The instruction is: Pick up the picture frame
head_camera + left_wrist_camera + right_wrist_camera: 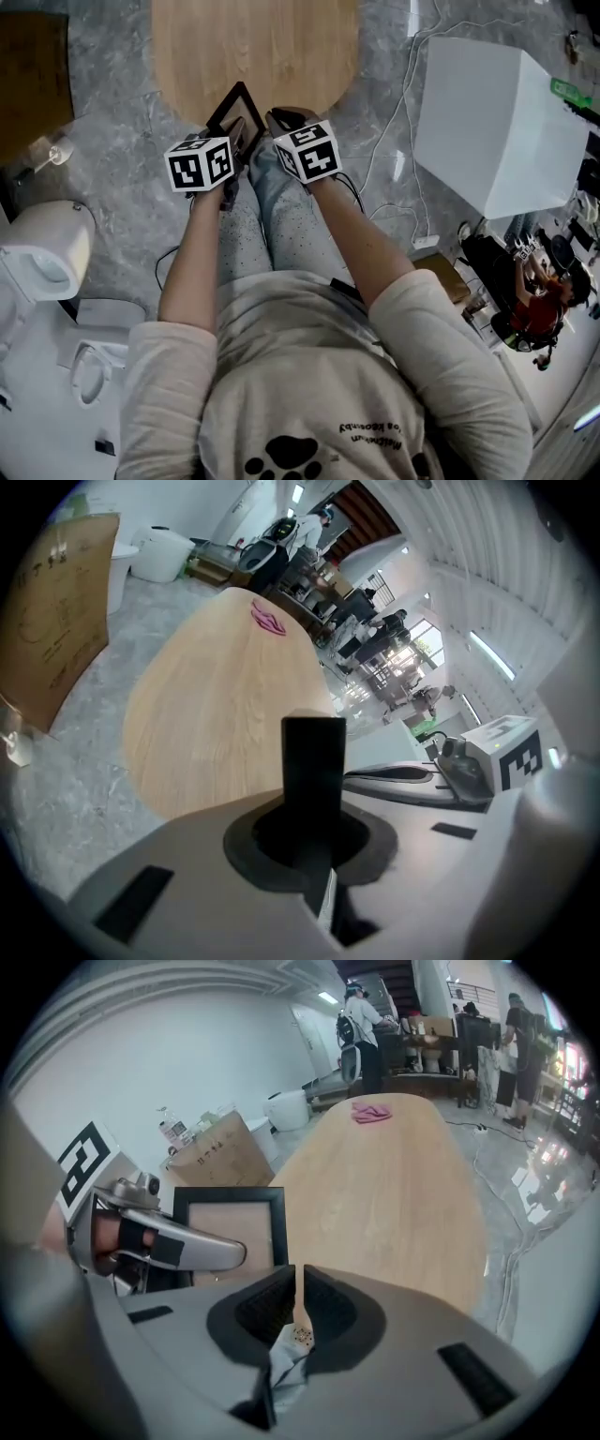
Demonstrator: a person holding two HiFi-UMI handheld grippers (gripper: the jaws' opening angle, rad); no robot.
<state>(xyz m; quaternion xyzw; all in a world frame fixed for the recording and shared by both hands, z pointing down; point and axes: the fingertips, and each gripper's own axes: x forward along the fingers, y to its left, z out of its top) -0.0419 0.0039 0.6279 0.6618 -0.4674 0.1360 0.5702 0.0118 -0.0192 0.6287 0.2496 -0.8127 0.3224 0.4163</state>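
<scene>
Picture frame (239,1222): thin black border, pale beige panel

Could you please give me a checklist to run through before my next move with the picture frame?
1. Left gripper clamped on the black edge of the picture frame: ok.
2. Frame lifted off the table: ok, it looks to be held in the air by the table's rounded end.
3. Right gripper free to help: ok, its jaws are almost together with nothing between them.
4. Right gripper clear of the frame: cannot tell, as they sit close side by side.
5. Room on the table to set the frame down: ok, only a pink item lies at the far end.
</scene>
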